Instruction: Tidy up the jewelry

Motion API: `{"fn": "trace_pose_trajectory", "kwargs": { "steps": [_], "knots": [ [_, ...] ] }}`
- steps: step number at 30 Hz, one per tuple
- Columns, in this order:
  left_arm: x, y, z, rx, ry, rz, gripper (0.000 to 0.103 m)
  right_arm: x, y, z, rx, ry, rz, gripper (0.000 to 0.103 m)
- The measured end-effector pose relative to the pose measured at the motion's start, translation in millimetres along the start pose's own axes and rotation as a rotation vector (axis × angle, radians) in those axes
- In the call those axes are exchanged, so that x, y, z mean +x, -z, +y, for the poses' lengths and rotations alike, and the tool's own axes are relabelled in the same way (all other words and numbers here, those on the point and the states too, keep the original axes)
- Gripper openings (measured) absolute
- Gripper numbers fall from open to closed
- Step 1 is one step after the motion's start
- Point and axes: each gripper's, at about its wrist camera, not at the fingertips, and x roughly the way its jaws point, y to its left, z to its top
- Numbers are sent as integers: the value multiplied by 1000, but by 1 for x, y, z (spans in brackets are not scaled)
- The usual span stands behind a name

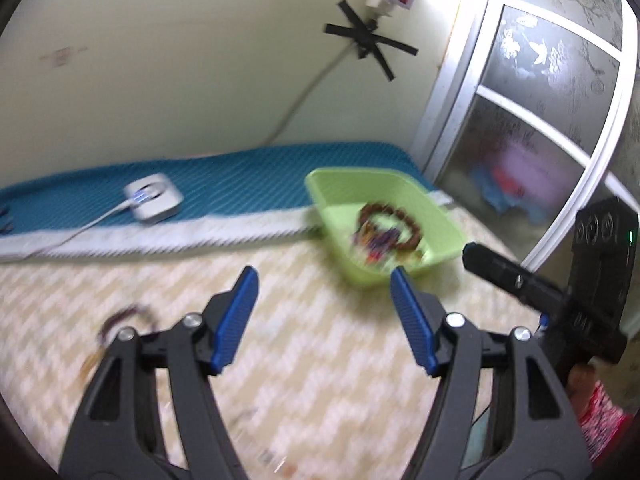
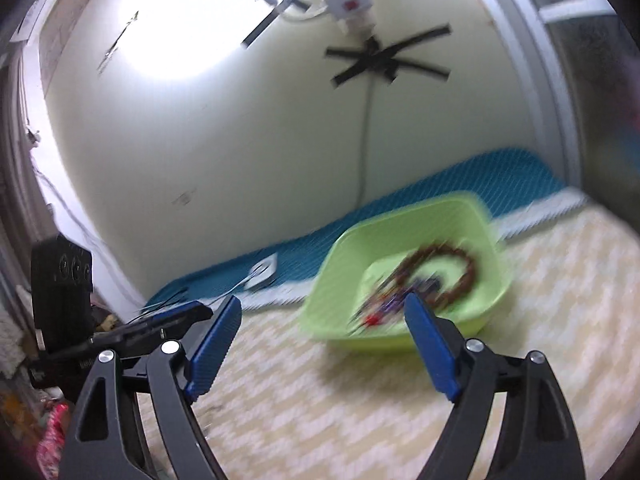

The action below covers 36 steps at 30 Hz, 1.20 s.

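Loose on the patterned mat [image 1: 320, 360], at about 8 o'clock from the left gripper [image 1: 324, 292]: a dark beaded bracelet [image 1: 124, 318], blurred, partly hidden behind the gripper's left arm. Likely light, limp and slippery bead by bead; best pinched across one side of the strand rather than around the whole loop, so it drapes instead of rolling out. Long axis hard to read through the blur; seems to run from 8 o'clock toward 2 o'clock, with no real front or back.

Already collected in the green tray [image 1: 332, 188], at 1 o'clock from the left gripper: a brown bead bracelet [image 1: 390, 226] lying flat as an open ring, and a tangle of small coloured pieces [image 1: 374, 246] touching it on the near side. Tray set with one corner toward the grippers, its far edge overlapping the teal mat [image 1: 240, 184].

Fingers of the left gripper spread wide, nothing between them. Fingers of the right gripper [image 2: 322, 316] equally wide and empty, right fingertip overlapping the tray's near wall in the right wrist view.
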Motion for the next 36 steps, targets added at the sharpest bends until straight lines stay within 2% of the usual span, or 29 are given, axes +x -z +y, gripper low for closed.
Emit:
{"fn": "trace_pose_trajectory", "kwargs": {
  "steps": [5,8,12,16,20,29,36],
  "knots": [
    [-36,48,18,75,-143,-25,66,29,34,24,9,-39,119,60],
    [-49,65,30,80,-180,-45,66,41,43,37,-25,-27,169,60],
    [-56,79,42,72,-219,-74,66,46,49,42,-29,5,177,60],
    [-52,85,47,51,-216,-67,66,47,48,29,39,17,173,60],
    [-57,86,45,51,-206,-96,66,48,50,22,76,14,168,60],
    [-59,87,42,50,-202,-108,66,49,54,43,-34,29,153,60],
    [-58,88,42,45,-210,-104,66,47,53,44,-39,24,147,60]
  ]
}}
